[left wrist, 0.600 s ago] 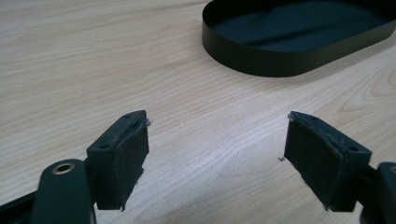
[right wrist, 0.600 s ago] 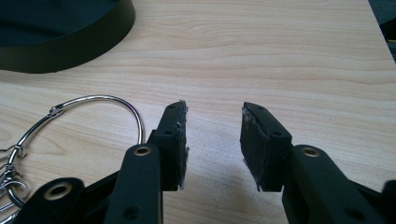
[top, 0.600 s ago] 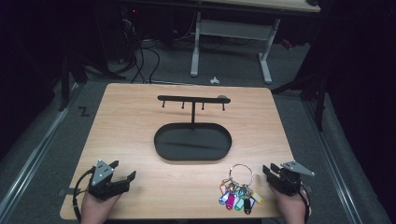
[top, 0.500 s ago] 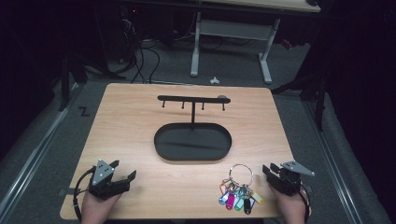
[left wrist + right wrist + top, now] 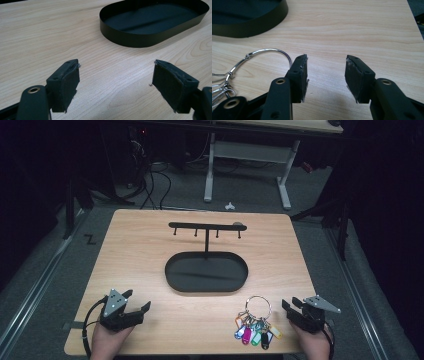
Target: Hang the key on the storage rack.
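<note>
1. Room: dark grey floor around the worktop (image 5: 140,250), with desk legs and cables beyond its far edge.
2. Worktop: pale wood, flat, with bare grain between the things on it.
3. Stand (image 5: 170,270): its black oval tray sat mid-worktop, and the hook bar (image 5: 205,226) rose behind it.
4. Keys (image 5: 255,322): they lay near the front edge, in front of the tray and apart from it. The ring (image 5: 265,51) pointed toward the tray, with the coloured tags trailing back toward the person.
5. Right gripper (image 5: 291,304): this was the nearer one. The bunch lay just to its left, outside the gap. Its fingers (image 5: 299,72) were released and held nothing.
6. Left gripper (image 5: 137,300): well apart from the keys across the worktop. Its fingers (image 5: 67,77) were spread wide over bare wood.
</note>
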The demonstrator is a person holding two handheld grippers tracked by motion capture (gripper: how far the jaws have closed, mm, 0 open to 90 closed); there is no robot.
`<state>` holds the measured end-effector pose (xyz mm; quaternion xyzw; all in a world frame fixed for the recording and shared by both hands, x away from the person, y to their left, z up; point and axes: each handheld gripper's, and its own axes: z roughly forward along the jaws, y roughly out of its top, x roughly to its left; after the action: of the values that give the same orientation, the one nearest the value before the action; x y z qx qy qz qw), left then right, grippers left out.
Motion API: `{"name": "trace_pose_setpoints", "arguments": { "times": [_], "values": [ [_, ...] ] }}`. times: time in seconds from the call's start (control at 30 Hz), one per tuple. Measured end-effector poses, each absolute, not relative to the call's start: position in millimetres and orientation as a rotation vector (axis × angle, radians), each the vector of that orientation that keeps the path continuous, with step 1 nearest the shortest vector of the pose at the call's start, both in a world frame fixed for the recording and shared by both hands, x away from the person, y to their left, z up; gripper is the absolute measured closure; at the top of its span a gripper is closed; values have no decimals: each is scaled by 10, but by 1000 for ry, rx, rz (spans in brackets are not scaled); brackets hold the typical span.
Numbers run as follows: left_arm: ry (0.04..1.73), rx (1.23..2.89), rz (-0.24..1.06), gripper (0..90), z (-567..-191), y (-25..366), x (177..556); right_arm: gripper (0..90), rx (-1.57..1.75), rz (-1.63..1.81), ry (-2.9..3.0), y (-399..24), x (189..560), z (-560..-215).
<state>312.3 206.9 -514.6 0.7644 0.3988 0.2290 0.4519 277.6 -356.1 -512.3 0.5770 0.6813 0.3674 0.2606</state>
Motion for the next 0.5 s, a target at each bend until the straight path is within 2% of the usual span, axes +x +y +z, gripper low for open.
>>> {"name": "trace_pose_setpoints", "arguments": {
  "times": [0.23,0.5],
  "values": [
    [979,1875,550,221,-5152,2058,3154,524,1522,985,1891,-3545,2801,-5111],
    [970,1874,535,199,-5152,2041,3152,478,1484,1027,1947,-3458,2795,-5037]
  ]
}}
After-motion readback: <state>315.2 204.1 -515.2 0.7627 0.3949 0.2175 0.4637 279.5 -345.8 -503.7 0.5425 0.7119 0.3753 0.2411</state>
